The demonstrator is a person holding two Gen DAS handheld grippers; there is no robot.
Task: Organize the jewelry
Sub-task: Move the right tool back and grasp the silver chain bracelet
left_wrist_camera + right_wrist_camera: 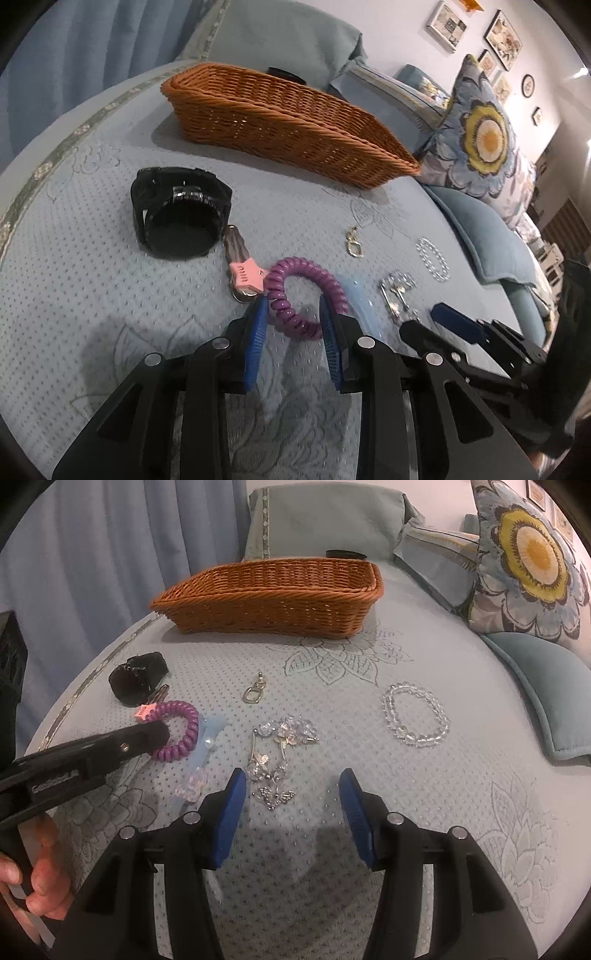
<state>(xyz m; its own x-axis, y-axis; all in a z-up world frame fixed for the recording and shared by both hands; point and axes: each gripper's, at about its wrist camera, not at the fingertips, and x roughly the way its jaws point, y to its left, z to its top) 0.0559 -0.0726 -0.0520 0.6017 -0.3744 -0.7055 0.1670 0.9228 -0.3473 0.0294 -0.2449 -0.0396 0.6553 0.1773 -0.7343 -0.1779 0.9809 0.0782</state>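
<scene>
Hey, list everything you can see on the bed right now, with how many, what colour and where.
wicker basket: one, brown, far side of the bedspread
watch: one, black, left, near the bed's edge
hair clip: one, pink star on a grey-brown stem, between watch and coil bracelet
coil bracelet: one, purple, between the left gripper's fingers
blue clip: one, pale blue with a pearl, right of the coil bracelet
gold clasp: one, gold, centre
crystal brooches: a cluster, silver and clear, ahead of the right gripper
bead bracelet: one, clear, right
floral cushion: one, blue and yellow, far right
left gripper: open, around the coil bracelet
right gripper: open, holding nothing
</scene>
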